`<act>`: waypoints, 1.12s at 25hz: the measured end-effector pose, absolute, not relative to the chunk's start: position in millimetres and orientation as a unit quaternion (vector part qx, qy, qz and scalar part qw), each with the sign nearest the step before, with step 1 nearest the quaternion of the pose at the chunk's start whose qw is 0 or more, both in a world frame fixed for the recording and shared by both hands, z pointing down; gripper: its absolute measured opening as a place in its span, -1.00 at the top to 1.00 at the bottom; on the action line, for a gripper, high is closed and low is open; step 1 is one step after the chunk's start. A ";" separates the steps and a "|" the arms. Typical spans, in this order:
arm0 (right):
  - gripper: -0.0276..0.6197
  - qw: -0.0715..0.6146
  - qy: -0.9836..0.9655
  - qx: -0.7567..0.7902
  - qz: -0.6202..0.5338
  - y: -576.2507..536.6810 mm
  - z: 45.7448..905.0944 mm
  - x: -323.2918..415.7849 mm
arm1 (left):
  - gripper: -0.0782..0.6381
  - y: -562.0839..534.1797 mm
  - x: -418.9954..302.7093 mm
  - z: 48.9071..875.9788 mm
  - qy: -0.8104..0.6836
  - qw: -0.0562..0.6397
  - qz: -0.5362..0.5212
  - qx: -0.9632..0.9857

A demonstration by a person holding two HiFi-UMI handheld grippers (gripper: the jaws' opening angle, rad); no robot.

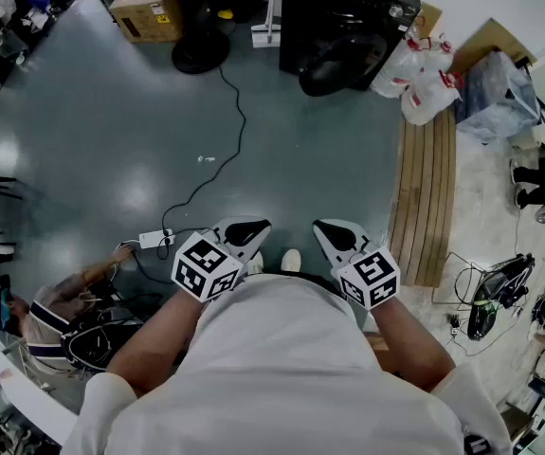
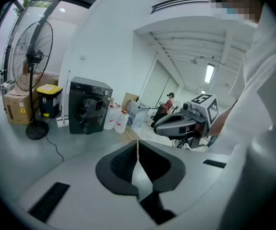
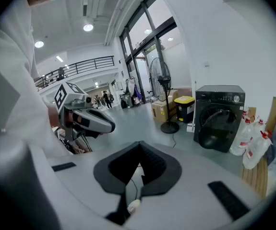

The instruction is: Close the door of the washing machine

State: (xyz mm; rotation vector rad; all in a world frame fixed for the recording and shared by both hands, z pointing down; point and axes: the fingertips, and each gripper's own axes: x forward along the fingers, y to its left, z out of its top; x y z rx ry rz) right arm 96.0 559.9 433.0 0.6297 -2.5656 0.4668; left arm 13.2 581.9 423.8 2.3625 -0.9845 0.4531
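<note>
pointing slightly down, side by side: left claw (image 1: 253,227), right claw (image 1: 329,228) both closed, empty; washing machine (image 1: 348,12) well ahead

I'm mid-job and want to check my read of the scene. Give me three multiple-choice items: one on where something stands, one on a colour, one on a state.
1. In the head view, where do the plastic jugs stand relative to the washing machine?
A) at its right
B) at its left
C) on top of it

2. What colour is the washing machine's body?
A) white
B) black
C) red

3. How does the door of the washing machine stand?
A) shut flush with the front
B) swung open
C) taken off and lying on the floor

Answers:
1 A: the plastic jugs cluster against the machine's right corner.
2 B: the housing is black in all three views.
3 B: the round door juts out from the machine's front over the floor.
</note>
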 end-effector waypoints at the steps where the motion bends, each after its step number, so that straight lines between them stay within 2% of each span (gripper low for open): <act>1: 0.90 0.226 -0.931 0.229 0.171 557.5 432.0 102.6 | 0.71 579.6 20.5 423.0 -0.363 0.267 0.170 0.876; 8: 0.90 0.211 -0.933 0.225 0.186 538.8 434.5 142.9 | 0.71 560.3 59.7 419.1 -0.371 0.235 0.204 0.875; 13: 0.90 0.199 -0.933 0.224 0.200 523.9 443.5 151.8 | 0.71 543.6 70.3 423.5 -0.378 0.271 0.187 0.865; 16: 0.89 0.181 -0.931 0.233 0.214 507.5 445.1 157.1 | 0.71 530.1 75.1 426.3 -0.375 0.267 0.192 0.867; 18: 0.89 0.174 -0.927 0.241 0.229 490.6 449.1 160.1 | 0.71 514.5 76.1 428.6 -0.375 0.262 0.194 0.868; 20: 0.77 0.167 -0.921 0.252 0.244 472.3 451.0 159.7 | 0.71 497.4 74.5 430.5 -0.371 0.259 0.193 0.871; 28: 0.77 0.146 -0.903 0.299 0.272 382.6 442.8 132.8 | 0.71 401.2 44.2 430.3 -0.328 0.250 0.182 0.892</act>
